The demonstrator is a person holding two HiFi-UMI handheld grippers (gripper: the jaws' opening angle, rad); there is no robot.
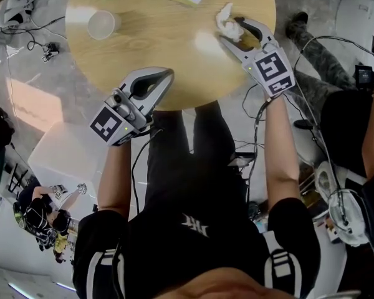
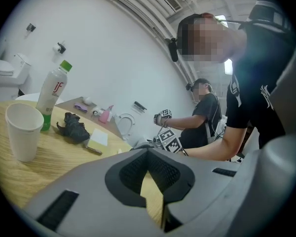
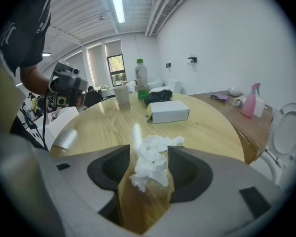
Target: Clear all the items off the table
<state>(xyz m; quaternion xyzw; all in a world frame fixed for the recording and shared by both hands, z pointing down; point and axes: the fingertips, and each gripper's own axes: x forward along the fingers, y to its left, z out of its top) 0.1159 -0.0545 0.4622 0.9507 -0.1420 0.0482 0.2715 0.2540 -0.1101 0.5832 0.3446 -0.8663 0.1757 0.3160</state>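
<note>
On the far left of the round wooden surface [image 1: 168, 55] we see a white cup [image 1: 101, 24]. Next to it stands a bottle with a green cap [image 2: 52, 93]. Nobody is touching them.

Our left claw [image 1: 169, 73] hangs at the near edge of the surface. Its two jaws are pressed together and there is nothing in them.

Further right, at the far side, lie a crumpled black thing [image 2: 73, 127] and a white box [image 3: 168, 111].

Then comes the scrunched white tissue [image 3: 148, 169]. It lies on the surface near the right edge. Our right claw [image 3: 149, 148] is around it, one jaw on each side. The jaws are apart and we think they are not squeezing yet.

So we think the step now is picking up the tissue. Next the jaws need to close softly until they pinch it, then lift it away. The tissue is light and floppy, so the pinch should catch the thick middle part. The other things wait for their turn.
</note>
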